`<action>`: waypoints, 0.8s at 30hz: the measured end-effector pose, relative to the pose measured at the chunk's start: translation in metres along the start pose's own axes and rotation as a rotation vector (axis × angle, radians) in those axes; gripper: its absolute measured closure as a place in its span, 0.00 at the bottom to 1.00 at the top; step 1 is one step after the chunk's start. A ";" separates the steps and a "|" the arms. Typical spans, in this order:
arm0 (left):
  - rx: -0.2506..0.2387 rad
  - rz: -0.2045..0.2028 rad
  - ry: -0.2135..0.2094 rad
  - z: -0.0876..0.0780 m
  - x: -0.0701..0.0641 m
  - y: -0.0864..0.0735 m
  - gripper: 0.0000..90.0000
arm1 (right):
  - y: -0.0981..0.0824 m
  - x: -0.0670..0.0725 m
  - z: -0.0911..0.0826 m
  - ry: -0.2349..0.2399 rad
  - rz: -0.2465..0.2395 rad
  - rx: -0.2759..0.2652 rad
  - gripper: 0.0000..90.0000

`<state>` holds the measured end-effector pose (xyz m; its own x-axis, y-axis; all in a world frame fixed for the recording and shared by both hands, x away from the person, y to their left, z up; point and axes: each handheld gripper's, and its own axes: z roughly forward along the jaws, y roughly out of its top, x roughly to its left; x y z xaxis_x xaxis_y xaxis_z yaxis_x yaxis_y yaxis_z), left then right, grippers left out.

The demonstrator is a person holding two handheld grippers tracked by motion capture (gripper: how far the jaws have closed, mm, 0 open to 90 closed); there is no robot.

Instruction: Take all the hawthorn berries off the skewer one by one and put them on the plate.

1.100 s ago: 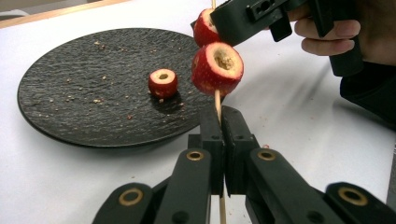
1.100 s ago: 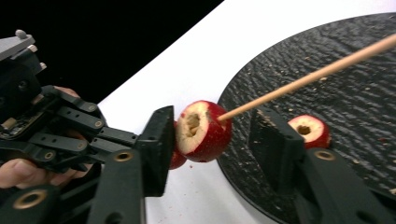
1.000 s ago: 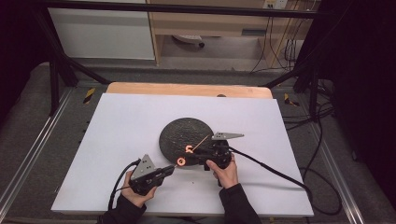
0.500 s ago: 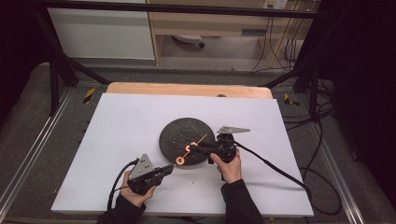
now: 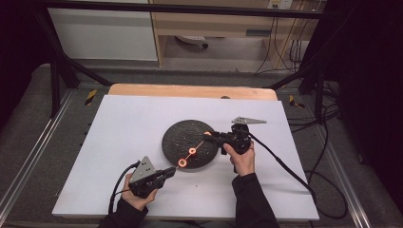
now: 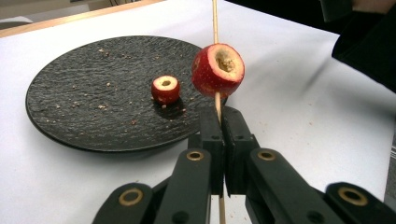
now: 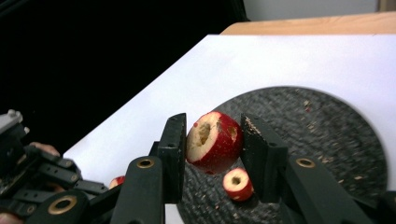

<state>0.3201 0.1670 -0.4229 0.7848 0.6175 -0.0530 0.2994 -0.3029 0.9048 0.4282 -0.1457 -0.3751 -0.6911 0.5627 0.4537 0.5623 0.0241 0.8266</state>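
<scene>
A black round plate (image 5: 183, 137) lies mid-table on the white sheet. My left gripper (image 5: 167, 172) (image 6: 218, 119) sits by the plate's near edge, shut on a thin wooden skewer (image 6: 215, 21). One cored red fruit (image 5: 182, 162) (image 6: 218, 70) is threaded on the skewer just past the jaws. A smaller cored red fruit (image 5: 192, 152) (image 6: 165, 89) (image 7: 238, 184) rests on the plate (image 6: 93, 107). My right gripper (image 5: 209, 134) (image 7: 212, 140) hovers over the plate's right side, shut on a third cored fruit (image 7: 214, 142), its hole turned left.
A wooden board edge (image 5: 190, 90) runs along the table's far side. Crumbs dot the plate (image 7: 322, 135). A cable (image 5: 280, 161) trails right from the right gripper. The left gripper (image 7: 37, 182) appears low left in the right gripper view.
The right gripper has risen and moved away to the right with its fruit, from the plate's near edge to its right side. The left gripper and skewer stayed put.
</scene>
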 end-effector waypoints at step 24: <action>-0.002 -0.020 0.024 -0.003 0.006 -0.001 0.98 | -0.008 -0.031 0.021 -0.165 0.008 0.086 0.70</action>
<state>0.3231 0.1731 -0.4228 0.7654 0.6407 -0.0605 0.3136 -0.2891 0.9045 0.4546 -0.1460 -0.4022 -0.6063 0.6909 0.3937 0.6093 0.0855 0.7883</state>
